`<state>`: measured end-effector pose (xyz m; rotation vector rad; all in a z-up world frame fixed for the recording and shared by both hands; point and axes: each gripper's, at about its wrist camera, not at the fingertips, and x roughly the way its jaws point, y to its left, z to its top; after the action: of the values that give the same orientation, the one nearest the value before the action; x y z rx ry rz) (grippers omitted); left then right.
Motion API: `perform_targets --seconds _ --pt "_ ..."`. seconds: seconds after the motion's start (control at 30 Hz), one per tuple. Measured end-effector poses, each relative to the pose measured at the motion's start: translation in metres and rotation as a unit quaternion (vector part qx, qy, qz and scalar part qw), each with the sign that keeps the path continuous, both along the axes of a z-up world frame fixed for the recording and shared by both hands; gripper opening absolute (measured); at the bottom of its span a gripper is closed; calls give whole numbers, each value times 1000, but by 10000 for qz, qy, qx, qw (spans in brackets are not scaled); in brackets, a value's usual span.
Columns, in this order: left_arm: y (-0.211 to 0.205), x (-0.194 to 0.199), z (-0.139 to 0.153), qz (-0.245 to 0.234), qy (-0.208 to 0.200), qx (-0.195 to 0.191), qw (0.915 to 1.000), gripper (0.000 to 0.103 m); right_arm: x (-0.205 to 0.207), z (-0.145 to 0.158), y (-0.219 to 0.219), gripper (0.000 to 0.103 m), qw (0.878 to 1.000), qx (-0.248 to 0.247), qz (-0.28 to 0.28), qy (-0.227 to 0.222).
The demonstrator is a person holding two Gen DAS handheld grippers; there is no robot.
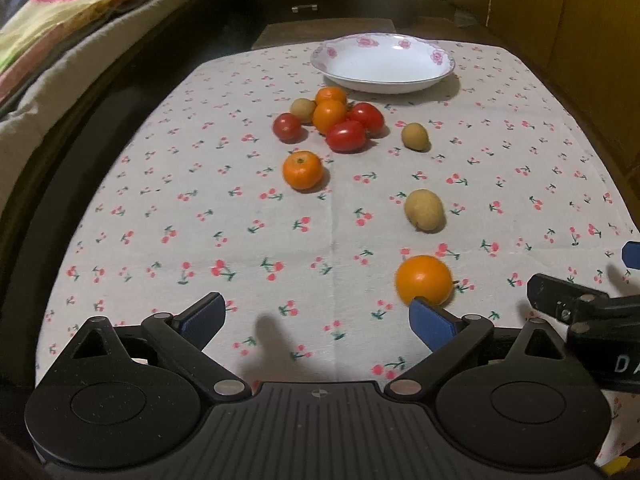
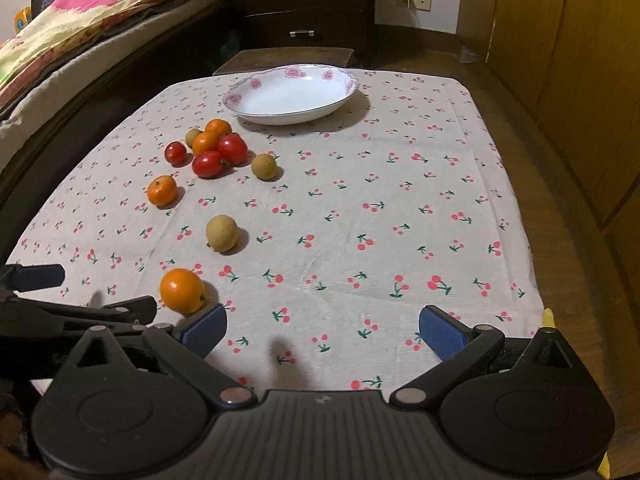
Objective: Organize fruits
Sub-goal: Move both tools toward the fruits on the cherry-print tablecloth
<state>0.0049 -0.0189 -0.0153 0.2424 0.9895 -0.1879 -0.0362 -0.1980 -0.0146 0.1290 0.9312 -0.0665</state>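
Claws: left claw (image 1: pixel 316 316) and right claw (image 2: pixel 322 330) gape wide, hold nothing; nearest orange (image 1: pixel 424 280) seemingly just beside left.

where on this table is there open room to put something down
Bare cloth runs along the right side, from the bowl down to the right gripper. Crowded: the fruit cluster left of the bowl, and scattered fruit down to the nearest orange.

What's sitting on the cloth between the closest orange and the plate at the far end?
In the right wrist view, a tan round fruit lies between the nearest orange and the white floral-rimmed plate, with another tan fruit farther along.
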Motion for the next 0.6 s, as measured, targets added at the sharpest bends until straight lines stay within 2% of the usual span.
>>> perform_targets --seconds 0.33,0.6 --pt "-22 2 -2 -186 -25 42 9998 100 0 2 -21 102 9995 149 -287 -39" --pt "-26 8 -8 -217 118 -204 9995 93 2 2 -28 102 9992 185 -363 -14"
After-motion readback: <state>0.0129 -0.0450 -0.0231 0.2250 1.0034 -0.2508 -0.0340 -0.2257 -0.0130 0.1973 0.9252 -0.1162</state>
